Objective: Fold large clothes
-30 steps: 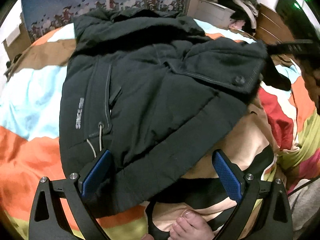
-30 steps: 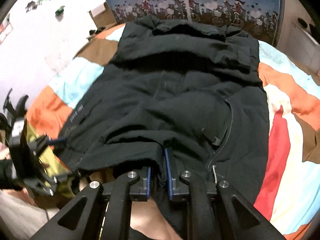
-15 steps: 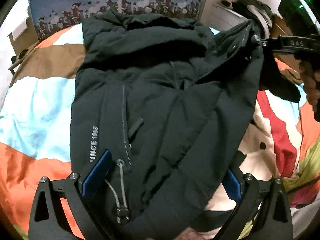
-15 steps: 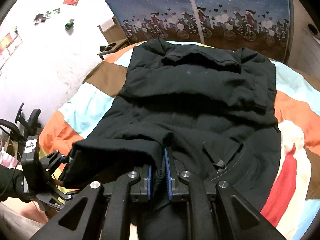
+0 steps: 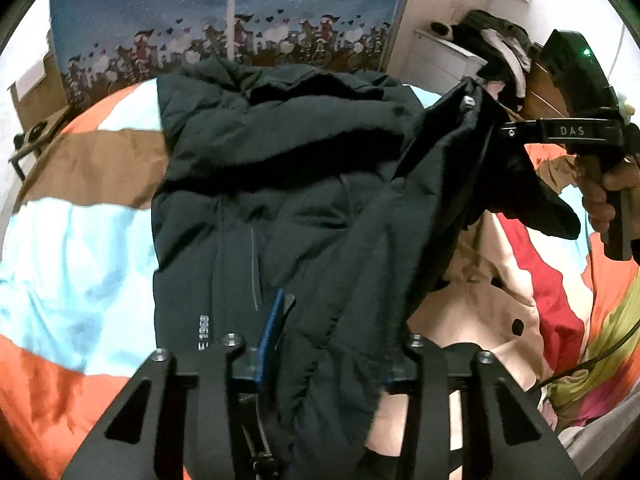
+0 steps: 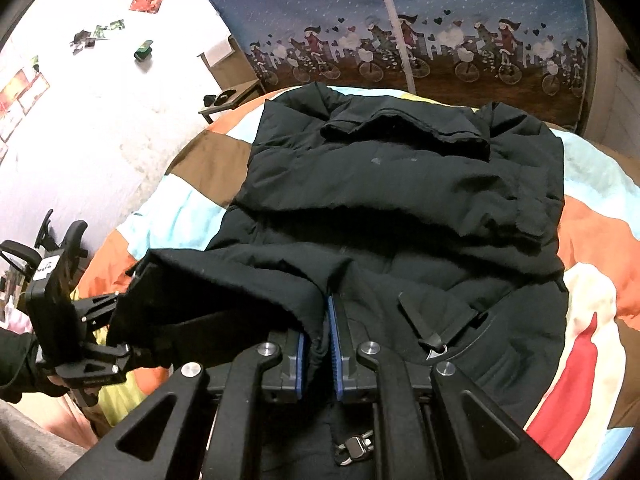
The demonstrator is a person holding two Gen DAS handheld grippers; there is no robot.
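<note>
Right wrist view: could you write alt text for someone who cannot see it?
A black jacket lies spread on a bed with a colourful striped cover, its near hem pinched in the right tool. At left, the left tool is closing on the same hem.

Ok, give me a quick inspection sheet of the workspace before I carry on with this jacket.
Surface: bed with striped bedspread, mostly covered.
Job's things: black jacket spread out, hem edge lifted.
Clutter: beige coat beside the jacket.
Grippers: left gripper closing, jacket fabric between the jaws; right gripper shut on the hem.
Cables: thin dark cable across the bedspread.
Surroundings: bicycle-print curtain; small side table; clothes pile on a white cabinet.
</note>
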